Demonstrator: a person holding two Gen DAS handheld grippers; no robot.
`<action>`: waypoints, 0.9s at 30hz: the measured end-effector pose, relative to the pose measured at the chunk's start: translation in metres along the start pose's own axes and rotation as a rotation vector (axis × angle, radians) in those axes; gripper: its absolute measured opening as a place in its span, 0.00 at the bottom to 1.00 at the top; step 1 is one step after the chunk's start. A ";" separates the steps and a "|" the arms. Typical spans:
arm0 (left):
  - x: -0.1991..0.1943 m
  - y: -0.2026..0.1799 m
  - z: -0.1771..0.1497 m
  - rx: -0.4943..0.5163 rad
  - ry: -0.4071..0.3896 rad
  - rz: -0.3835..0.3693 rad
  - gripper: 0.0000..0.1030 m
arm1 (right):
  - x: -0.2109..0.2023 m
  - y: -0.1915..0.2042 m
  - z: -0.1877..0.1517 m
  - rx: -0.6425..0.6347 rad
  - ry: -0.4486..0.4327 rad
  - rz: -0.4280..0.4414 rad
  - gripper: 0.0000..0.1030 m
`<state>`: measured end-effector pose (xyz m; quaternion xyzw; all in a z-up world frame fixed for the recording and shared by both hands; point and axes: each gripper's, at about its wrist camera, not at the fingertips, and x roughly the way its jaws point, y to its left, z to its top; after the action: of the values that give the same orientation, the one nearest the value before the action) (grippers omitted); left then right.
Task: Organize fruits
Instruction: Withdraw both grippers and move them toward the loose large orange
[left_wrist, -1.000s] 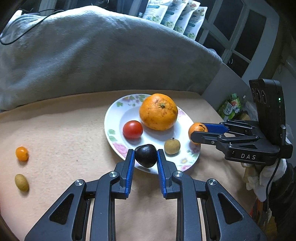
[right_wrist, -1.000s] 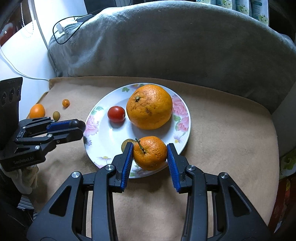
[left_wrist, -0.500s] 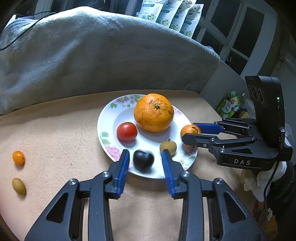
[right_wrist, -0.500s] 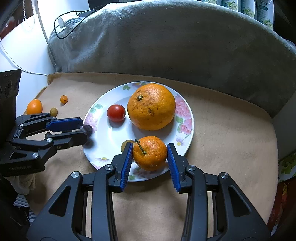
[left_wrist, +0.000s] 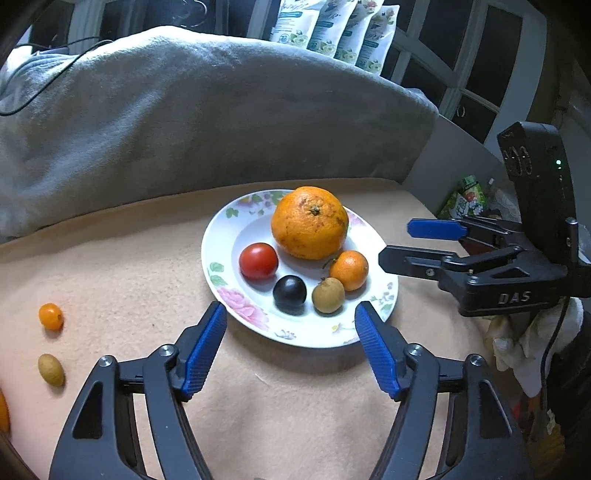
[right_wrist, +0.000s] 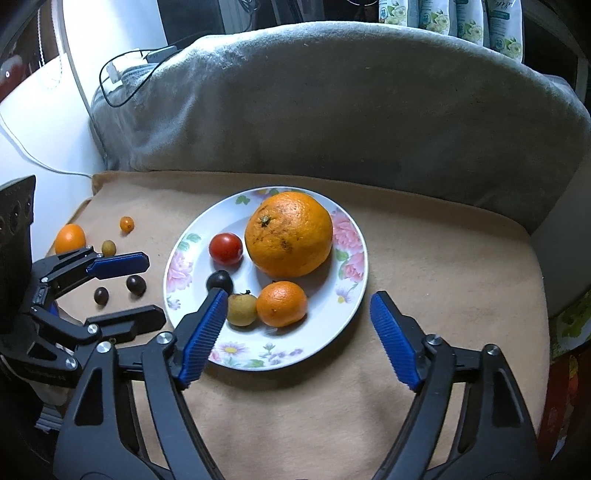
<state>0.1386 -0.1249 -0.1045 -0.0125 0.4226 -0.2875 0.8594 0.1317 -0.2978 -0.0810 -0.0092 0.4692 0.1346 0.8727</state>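
A flowered white plate (left_wrist: 221, 236) (right_wrist: 347, 317) holds a big orange (left_wrist: 309, 221) (right_wrist: 289, 233), a red tomato (left_wrist: 258, 260) (right_wrist: 225, 248), a dark plum (left_wrist: 289, 290) (right_wrist: 219, 280), a tan longan (left_wrist: 328, 295) (right_wrist: 241, 309) and a small mandarin (left_wrist: 349, 269) (right_wrist: 282, 303). My left gripper (left_wrist: 290, 325) (right_wrist: 125, 288) hangs just short of the plate's near rim, jaws opening, nothing between them. My right gripper (right_wrist: 297, 314) (left_wrist: 406, 242) stands at the plate's near side, jaws opening wide, clear of the mandarin.
Loose on the tan cloth to the left lie a kumquat (left_wrist: 50, 315) (right_wrist: 126, 223), an olive-brown fruit (left_wrist: 51, 370) (right_wrist: 108, 247), an orange (right_wrist: 70, 238) and two dark plums (right_wrist: 136, 284) (right_wrist: 101, 295). A grey blanket (left_wrist: 184, 122) (right_wrist: 332, 110) rises behind the plate.
Both grippers let go: the left released the dark plum, the right released the mandarin. Both fruits now rest on the plate, and each pair of jaws has spread wide and drawn back slightly.
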 end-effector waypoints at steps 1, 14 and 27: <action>-0.001 0.000 0.000 -0.001 0.000 0.004 0.70 | -0.001 0.000 0.000 0.006 -0.005 0.005 0.85; -0.019 0.000 -0.003 -0.001 -0.025 0.052 0.77 | -0.011 0.015 0.001 0.010 -0.015 0.038 0.91; -0.055 0.012 -0.012 -0.023 -0.078 0.091 0.77 | -0.022 0.043 0.007 -0.002 -0.033 0.082 0.91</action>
<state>0.1097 -0.0845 -0.0758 -0.0145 0.3922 -0.2424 0.8873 0.1157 -0.2599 -0.0544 0.0116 0.4546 0.1708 0.8741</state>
